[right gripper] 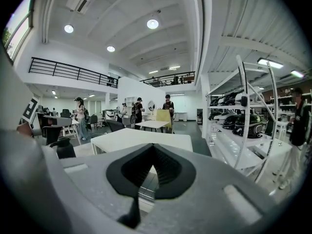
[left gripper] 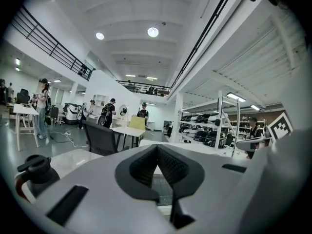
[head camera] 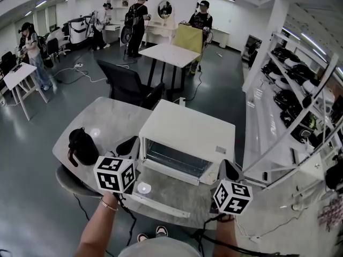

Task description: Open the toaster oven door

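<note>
Head view: the white toaster oven point(head camera: 187, 135) sits on a round marble table point(head camera: 104, 122), its door point(head camera: 166, 189) folded down flat toward the person. The left gripper point(head camera: 127, 146) hovers by the oven's left front corner and the right gripper point(head camera: 230, 170) by its right one. A black kettle point(head camera: 83, 146) stands at the left.

Left gripper view: the left gripper point(left gripper: 157, 147) has its 2 jaws pressed together, nothing between them, the oven beyond.

Right gripper view: the right gripper point(right gripper: 152, 147) is likewise closed and empty, facing the oven point(right gripper: 141, 138).
</note>
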A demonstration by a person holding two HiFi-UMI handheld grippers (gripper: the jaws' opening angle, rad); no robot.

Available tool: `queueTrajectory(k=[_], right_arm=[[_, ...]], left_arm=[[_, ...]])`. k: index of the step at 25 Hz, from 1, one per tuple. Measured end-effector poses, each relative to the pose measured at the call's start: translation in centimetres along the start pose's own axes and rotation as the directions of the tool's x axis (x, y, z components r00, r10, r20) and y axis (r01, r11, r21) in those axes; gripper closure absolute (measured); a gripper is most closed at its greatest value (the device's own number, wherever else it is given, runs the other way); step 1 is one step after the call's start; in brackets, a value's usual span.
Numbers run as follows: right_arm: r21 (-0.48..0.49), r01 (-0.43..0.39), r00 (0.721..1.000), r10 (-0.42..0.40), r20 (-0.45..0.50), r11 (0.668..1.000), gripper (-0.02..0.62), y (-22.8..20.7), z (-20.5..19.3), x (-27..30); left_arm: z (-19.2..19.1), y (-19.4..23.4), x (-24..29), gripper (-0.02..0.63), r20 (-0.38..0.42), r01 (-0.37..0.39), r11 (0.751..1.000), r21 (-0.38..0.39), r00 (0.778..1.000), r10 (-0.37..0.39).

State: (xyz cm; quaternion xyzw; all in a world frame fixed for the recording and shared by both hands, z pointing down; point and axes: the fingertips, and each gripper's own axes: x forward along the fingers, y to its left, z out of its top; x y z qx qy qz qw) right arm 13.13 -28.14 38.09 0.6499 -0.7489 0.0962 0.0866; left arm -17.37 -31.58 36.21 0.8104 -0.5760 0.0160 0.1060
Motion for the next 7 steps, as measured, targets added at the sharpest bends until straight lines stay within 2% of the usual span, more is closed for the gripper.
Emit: queueTrajectory(k=[7], right_arm=[[0.004,0.009,1.0,-0.009,-0.006,1.0,0.591,-0.57,-0.28,0.19]], left_arm=[[-0.46,0.13,0.18,0.601,-0.015,-0.007,1.0,-0.006,1.0,0.007]])
